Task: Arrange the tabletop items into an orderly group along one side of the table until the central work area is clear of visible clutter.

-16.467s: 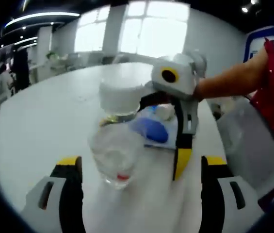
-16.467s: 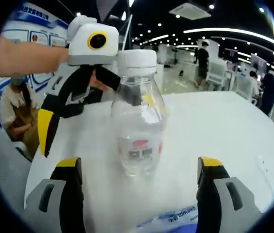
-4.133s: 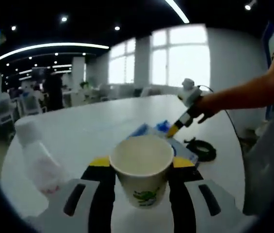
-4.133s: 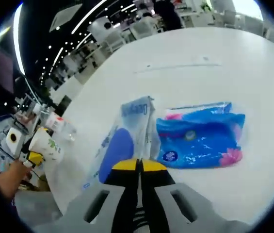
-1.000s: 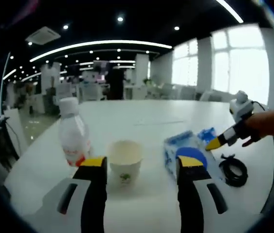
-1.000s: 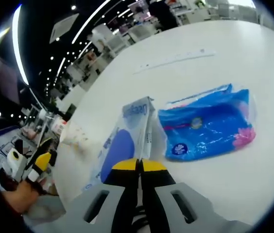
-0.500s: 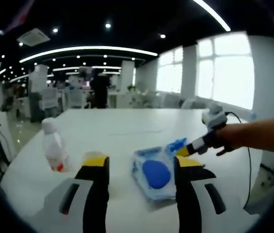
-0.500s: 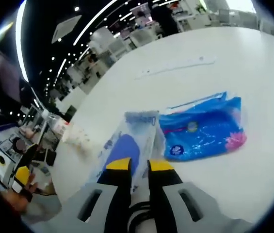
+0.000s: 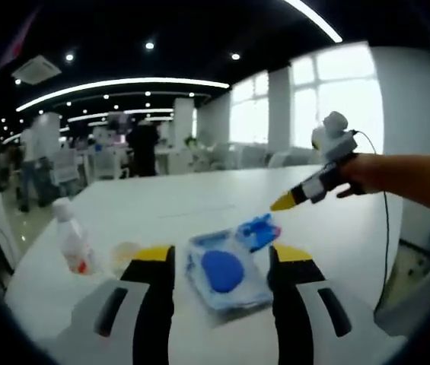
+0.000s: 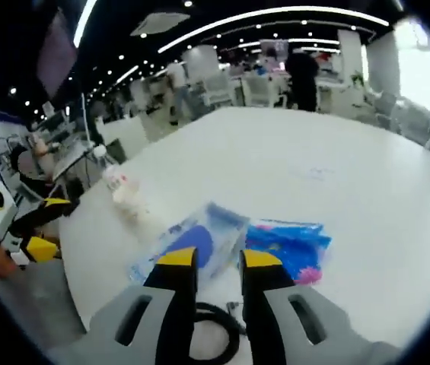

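Right gripper [image 10: 218, 262] now released, jaws slightly parted and lifted clear of the table [image 10: 367, 190]; a second ago clamped on the edge of the clear packet with the blue oval [image 10: 188, 243], half a second ago just opening above it. Packet now lying flat on the table, touching or just beside the blue wipes pack [image 10: 291, 247] on its far side. Black coiled cable [image 10: 215, 334] near the packet, below the right jaws. Left gripper [image 9: 218, 262] open and empty, held back from the table edge, jaws framing the packet [image 9: 222, 270] in the left gripper view. Water bottle [image 9: 70, 243] upright near the same edge, paper cup [image 9: 125, 257] just beside it, both well apart from either gripper. Judged: packet placement complete, four items grouped in a row along the near side; cable likely the remaining item to tidy. Far and central table surface bare.
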